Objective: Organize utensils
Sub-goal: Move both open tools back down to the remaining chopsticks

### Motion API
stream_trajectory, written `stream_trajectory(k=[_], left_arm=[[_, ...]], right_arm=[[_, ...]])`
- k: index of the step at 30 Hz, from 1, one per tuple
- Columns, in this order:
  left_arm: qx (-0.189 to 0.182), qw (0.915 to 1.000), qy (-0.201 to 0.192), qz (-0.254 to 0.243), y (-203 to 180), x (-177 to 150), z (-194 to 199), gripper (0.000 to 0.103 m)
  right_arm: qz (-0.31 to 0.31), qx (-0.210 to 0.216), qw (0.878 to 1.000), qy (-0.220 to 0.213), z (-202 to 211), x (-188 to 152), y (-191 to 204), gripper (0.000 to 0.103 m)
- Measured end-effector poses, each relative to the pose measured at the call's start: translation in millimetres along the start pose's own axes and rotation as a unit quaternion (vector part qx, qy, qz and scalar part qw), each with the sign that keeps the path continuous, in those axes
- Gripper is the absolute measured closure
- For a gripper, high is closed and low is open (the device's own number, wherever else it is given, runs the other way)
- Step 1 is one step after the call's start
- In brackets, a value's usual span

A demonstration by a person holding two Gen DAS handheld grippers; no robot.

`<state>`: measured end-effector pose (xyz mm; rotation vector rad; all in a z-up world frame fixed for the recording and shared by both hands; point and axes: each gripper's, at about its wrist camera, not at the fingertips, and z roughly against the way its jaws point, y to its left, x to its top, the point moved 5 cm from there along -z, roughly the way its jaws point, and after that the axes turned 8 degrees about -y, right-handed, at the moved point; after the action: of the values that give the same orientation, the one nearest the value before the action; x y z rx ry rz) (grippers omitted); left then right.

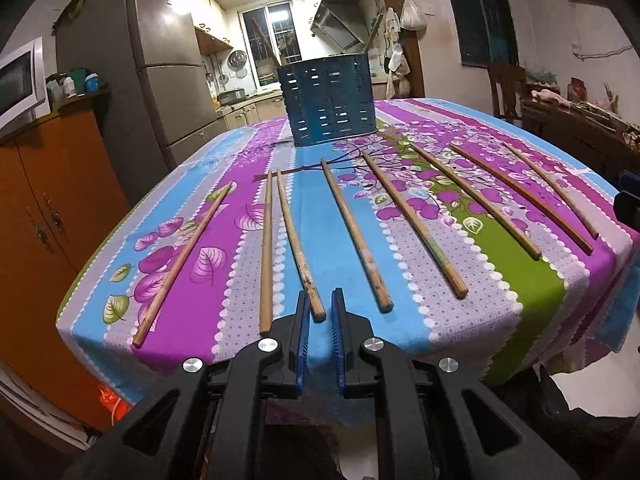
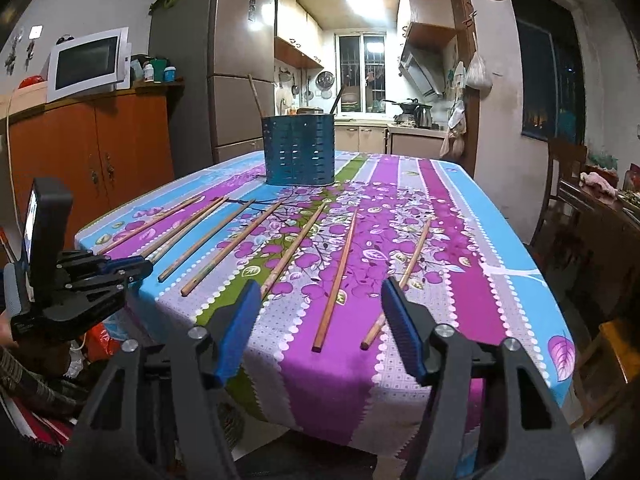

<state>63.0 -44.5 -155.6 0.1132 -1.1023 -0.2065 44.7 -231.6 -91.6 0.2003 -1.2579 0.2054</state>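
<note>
Several wooden chopsticks lie side by side on the flowered tablecloth [image 1: 336, 208], pointing toward a blue perforated utensil holder [image 1: 330, 100] at the far middle; the holder also shows in the right wrist view [image 2: 299, 150] with two utensils standing in it. My left gripper [image 1: 320, 300] is narrowly open at the table's near edge, its fingertips either side of the near end of one chopstick [image 1: 298, 246]. It also shows in the right wrist view [image 2: 136, 266]. My right gripper [image 2: 318, 292] is wide open and empty above the near ends of two chopsticks [image 2: 336, 276].
An orange cabinet [image 2: 80, 152] with a microwave [image 2: 88, 64] stands left of the table, a fridge [image 2: 224, 72] behind it. A wooden chair [image 2: 560, 184] and a cluttered sideboard [image 1: 580, 120] stand to the right. The kitchen lies beyond the table.
</note>
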Motion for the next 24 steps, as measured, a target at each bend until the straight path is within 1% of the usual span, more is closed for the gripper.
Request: stream_trajectory(k=[1, 3, 5, 10, 15, 16, 17, 22, 24], left_arm=[[-0.001, 1.0, -0.001, 0.0, -0.1, -0.3, 0.1, 0.091], [-0.002, 1.0, -0.003, 0.002, 0.0, -0.7, 0.4, 0.09], [-0.003, 1.0, -0.006, 0.004, 0.1, -1.1, 0.5, 0.09], [-0.007, 0.9997, -0.01, 0.019, 4.2, -3.0, 2.0, 0.09], [-0.02, 0.9991, -0.015, 0.034, 7.1, -3.8, 2.2, 0.09], [-0.022, 0.999, -0.017, 0.036, 7.6, -4.1, 2.5, 0.091], [-0.026, 0.9987, -0.018, 0.039, 7.8, -4.0, 2.8, 0.093], [-0.032, 0.9982, -0.026, 0.043, 9.6, -2.9, 5.8, 0.095], [-0.028, 0.9981, -0.04, 0.039, 10.9, -0.1, 9.3, 0.096]], right_arm=[[-0.001, 0.003, 1.0, 0.001, -0.8, -0.7, 0.7, 0.045], [-0.005, 0.009, 1.0, 0.005, -3.0, -2.9, 2.1, 0.052], [-0.009, 0.016, 1.0, 0.011, -5.2, -4.7, 4.4, 0.053], [-0.009, 0.024, 0.999, 0.019, -7.8, -6.3, 8.0, 0.054], [-0.008, 0.027, 0.999, 0.022, -9.0, -5.9, 9.9, 0.054], [-0.007, 0.028, 0.999, 0.021, -9.2, -5.9, 10.5, 0.054], [-0.007, 0.028, 0.999, 0.021, -9.4, -6.0, 11.2, 0.054], [-0.006, 0.029, 0.999, 0.018, -12.3, -6.9, 15.8, 0.058], [-0.004, 0.028, 0.999, 0.017, -14.2, -7.5, 18.4, 0.061]])
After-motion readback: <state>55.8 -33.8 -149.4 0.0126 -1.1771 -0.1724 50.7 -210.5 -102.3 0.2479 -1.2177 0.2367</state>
